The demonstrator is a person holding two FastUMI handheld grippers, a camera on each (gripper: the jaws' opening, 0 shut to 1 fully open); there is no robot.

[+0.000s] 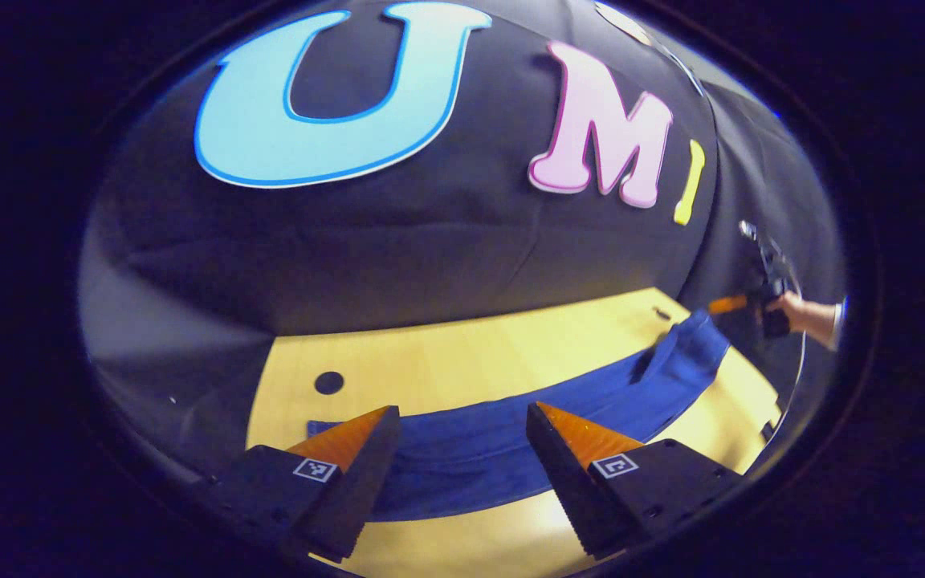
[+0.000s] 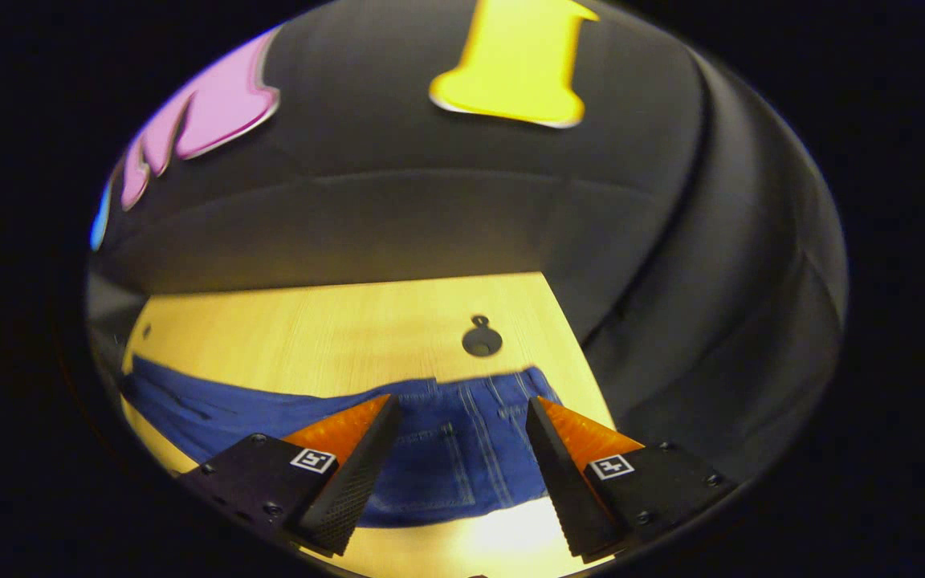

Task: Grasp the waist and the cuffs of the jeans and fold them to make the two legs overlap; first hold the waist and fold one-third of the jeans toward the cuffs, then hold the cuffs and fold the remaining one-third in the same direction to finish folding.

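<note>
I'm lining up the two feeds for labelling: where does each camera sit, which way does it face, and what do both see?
Left gripper view: rides the left tongs, open, facing across the jeans on the wooden table toward the booth wall; far right, a hand holding the other gripper.
Right gripper view: rides the right tongs, open, above the jeans' stitched pocket end, facing the wall.
Shared: jeans, table, wall.

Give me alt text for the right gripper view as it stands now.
The right gripper hangs open just above the waist end of blue jeans lying flat on a pale wooden table. A back pocket lies between the fingers, and the legs run off to the left. A dark round hole in the table sits beyond the waistband.
</note>
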